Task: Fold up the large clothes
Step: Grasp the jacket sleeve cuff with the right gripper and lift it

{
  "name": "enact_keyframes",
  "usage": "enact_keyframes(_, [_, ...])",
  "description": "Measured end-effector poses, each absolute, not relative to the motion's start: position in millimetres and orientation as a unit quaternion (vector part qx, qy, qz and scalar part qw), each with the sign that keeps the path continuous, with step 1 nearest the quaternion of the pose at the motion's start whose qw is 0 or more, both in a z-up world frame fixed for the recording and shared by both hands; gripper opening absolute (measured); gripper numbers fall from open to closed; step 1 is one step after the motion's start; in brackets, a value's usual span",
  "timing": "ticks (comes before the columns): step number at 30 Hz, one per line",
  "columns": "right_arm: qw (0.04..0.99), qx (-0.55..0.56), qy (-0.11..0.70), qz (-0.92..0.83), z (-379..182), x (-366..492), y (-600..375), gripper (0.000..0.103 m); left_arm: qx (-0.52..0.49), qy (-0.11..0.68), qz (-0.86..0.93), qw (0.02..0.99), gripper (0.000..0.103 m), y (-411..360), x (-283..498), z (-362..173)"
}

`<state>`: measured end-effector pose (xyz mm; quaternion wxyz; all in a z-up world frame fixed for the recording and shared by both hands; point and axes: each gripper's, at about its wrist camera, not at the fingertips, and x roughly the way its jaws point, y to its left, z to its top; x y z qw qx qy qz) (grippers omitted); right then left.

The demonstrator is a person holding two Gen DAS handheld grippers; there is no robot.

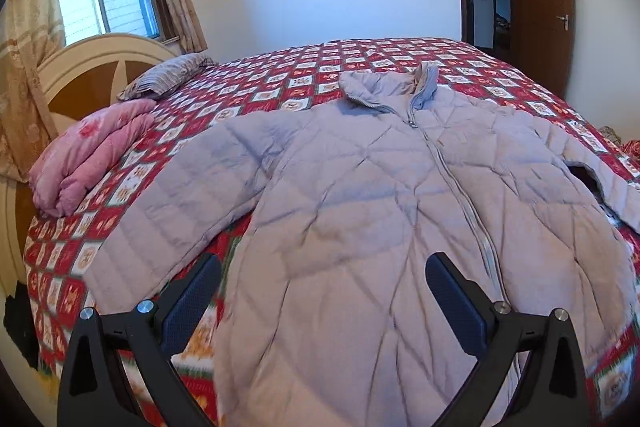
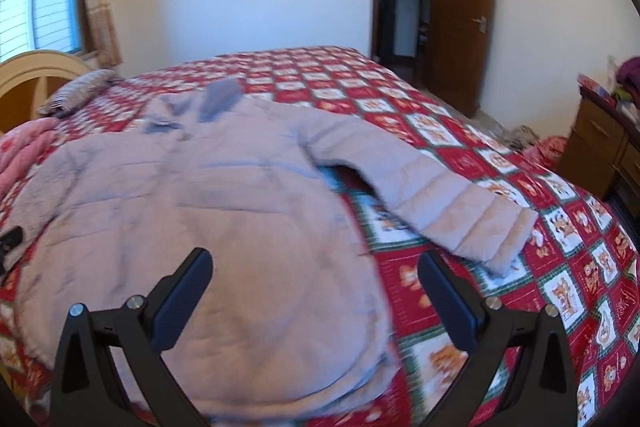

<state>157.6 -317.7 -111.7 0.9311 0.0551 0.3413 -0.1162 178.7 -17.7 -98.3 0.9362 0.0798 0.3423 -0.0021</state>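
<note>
A pale lilac quilted jacket [image 1: 360, 195] lies flat and zipped, front up, on a bed, collar toward the far side and both sleeves spread out. My left gripper [image 1: 320, 267] hovers open above the jacket's lower left part, nothing between its fingers. In the right wrist view the same jacket [image 2: 200, 207] looks blurred; its right sleeve [image 2: 452, 207] stretches toward the bed's right edge. My right gripper [image 2: 314, 263] is open over the jacket's lower right hem, holding nothing. A bit of the left gripper shows at the far left of that view.
A red checked bedspread [image 1: 280, 83] covers the bed. A folded pink quilt [image 1: 88, 155] and a striped pillow [image 1: 168, 75] lie by the cream headboard [image 1: 80, 67]. A wooden cabinet [image 2: 600, 143] stands right of the bed; a brown door [image 2: 464, 15] is open behind.
</note>
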Motion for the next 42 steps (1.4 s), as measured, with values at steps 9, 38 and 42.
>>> enact_keyframes(9, [0.904,0.097,0.357,-0.214,-131,176,-418,0.103,0.109,0.353,0.008,0.929,0.102,-41,253,-128])
enact_keyframes(38, [0.881,0.151,0.394,-0.213,-162,206,-504,0.014,0.095,0.390,0.037,0.915,0.102,4,326,-167])
enact_keyframes(42, [0.895,0.134,0.378,-0.195,-141,221,-484,0.013,0.098,0.391,0.039,0.914,0.102,11,330,-167])
